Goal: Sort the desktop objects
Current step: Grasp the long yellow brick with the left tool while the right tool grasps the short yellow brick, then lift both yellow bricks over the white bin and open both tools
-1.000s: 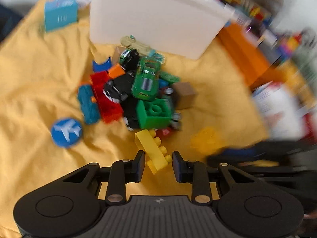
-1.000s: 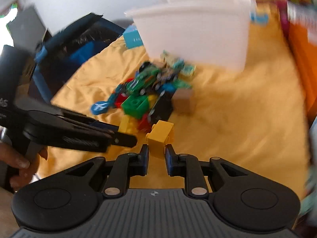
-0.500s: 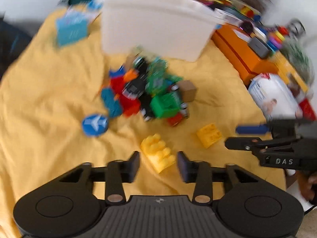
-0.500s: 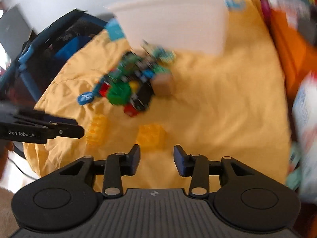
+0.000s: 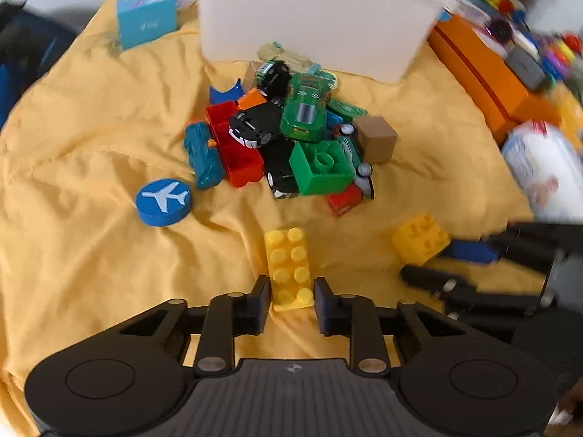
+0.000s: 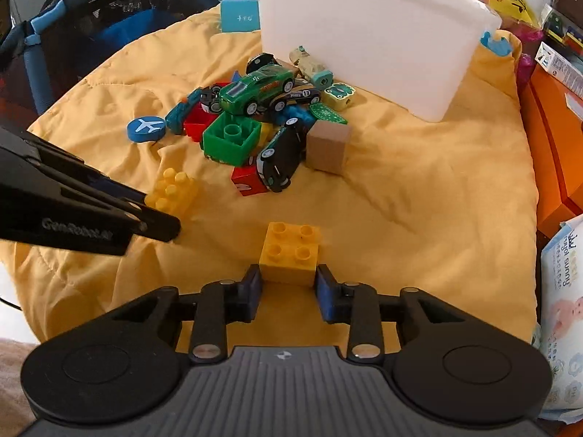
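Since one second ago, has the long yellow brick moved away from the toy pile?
Yes. The long yellow brick now lies between the left tongs, clearly nearer the camera, apart from the green block it touched.

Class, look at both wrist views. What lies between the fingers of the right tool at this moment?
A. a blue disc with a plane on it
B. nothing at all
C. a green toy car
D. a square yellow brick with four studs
D: the right wrist view shows the square yellow brick sitting on the yellow cloth between the fingers of the right tool.
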### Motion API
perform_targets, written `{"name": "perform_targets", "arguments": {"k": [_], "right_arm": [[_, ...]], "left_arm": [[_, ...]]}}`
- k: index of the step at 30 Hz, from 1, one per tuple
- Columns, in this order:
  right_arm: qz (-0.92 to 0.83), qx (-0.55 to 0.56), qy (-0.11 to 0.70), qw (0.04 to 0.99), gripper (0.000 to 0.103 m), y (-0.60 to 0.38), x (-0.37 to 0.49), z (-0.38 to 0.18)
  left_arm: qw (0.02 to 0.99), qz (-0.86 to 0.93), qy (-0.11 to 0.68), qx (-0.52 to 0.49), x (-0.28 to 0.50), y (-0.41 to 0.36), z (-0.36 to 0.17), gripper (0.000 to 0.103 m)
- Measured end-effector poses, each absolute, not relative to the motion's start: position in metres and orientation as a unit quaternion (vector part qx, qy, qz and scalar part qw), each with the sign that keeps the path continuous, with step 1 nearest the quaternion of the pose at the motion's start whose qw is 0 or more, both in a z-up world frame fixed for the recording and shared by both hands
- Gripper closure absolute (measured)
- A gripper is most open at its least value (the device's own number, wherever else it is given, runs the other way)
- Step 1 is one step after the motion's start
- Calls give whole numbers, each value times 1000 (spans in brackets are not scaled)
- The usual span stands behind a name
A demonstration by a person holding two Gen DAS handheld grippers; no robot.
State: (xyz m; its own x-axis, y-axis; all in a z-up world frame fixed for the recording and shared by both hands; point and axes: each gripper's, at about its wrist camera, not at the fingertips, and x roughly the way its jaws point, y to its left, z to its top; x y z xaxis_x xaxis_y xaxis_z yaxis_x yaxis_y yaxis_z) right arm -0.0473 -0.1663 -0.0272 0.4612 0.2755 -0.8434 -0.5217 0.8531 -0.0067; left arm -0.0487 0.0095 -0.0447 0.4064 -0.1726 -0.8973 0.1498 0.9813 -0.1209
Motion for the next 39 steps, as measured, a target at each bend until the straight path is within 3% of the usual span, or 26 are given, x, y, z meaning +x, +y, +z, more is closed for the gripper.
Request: {"name": "perform_targets", "arguments": {"k": [4, 11, 17, 30, 39], "right_arm": [[226, -100, 455, 855, 68, -177, -45, -5], [173, -74, 349, 918, 68, -183, 12, 90], [130, -44, 296, 945, 68, -178, 78, 153], [91, -79, 383, 916, 66, -157, 151, 107], [110, -56, 332, 935, 63, -162, 101, 124]], "left_arm": [[853, -120, 508, -3, -47, 14, -7, 76], [925, -165, 338, 51, 12, 14, 123, 76], [940, -187, 280, 49, 75, 11, 177, 76], [907, -159, 384, 67, 169, 4, 90, 75], [924, -175, 337, 46, 103, 39, 112, 60]]}}
